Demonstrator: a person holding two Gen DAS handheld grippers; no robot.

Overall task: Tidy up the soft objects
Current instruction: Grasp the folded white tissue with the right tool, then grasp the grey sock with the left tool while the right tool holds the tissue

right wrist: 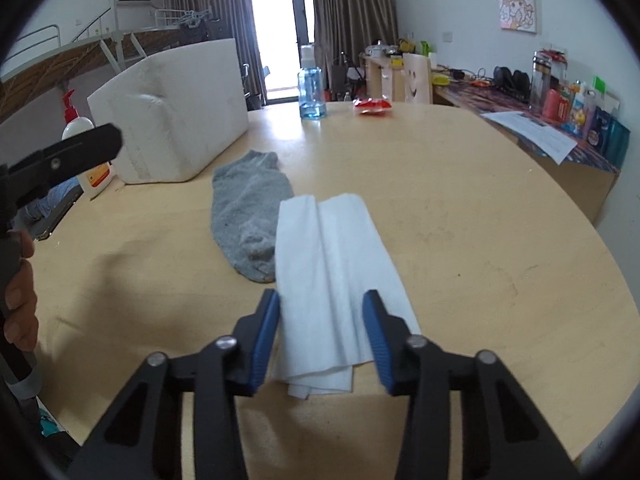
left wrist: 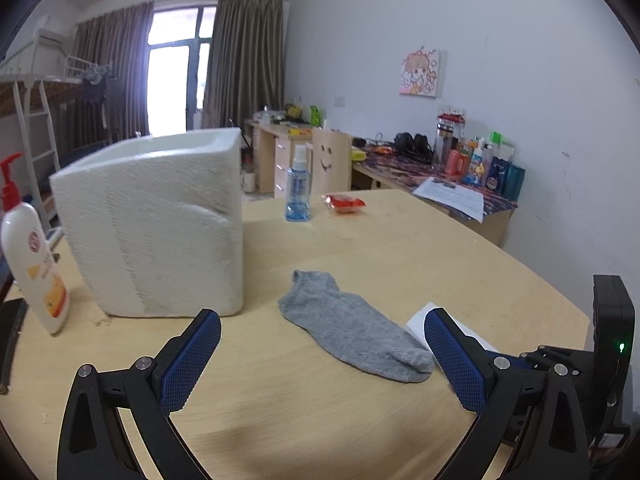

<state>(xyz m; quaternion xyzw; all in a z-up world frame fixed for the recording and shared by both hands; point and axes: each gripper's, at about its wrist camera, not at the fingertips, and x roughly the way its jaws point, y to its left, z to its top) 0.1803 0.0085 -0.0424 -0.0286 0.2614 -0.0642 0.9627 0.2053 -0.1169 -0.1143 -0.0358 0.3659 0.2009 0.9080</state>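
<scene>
While the right gripper [right wrist: 320,336] straddles the tissue's [right wrist: 332,264] near end, jaws not yet pinching, it should close low on the folds; left gripper [left wrist: 320,356] gapes near the sock [left wrist: 352,328], left of the tissue

— From where is the left wrist view taken?
— From low over the table [left wrist: 360,420], angled down, with the foam box [left wrist: 152,224] close at frame left and the grey sock [left wrist: 352,332] near centre.

— And the right wrist view?
— It is tilted down more steeply, close above the white cloth [right wrist: 332,280] at lower centre. Sock, box, spray bottle [right wrist: 311,84] and far window are shared.
</scene>
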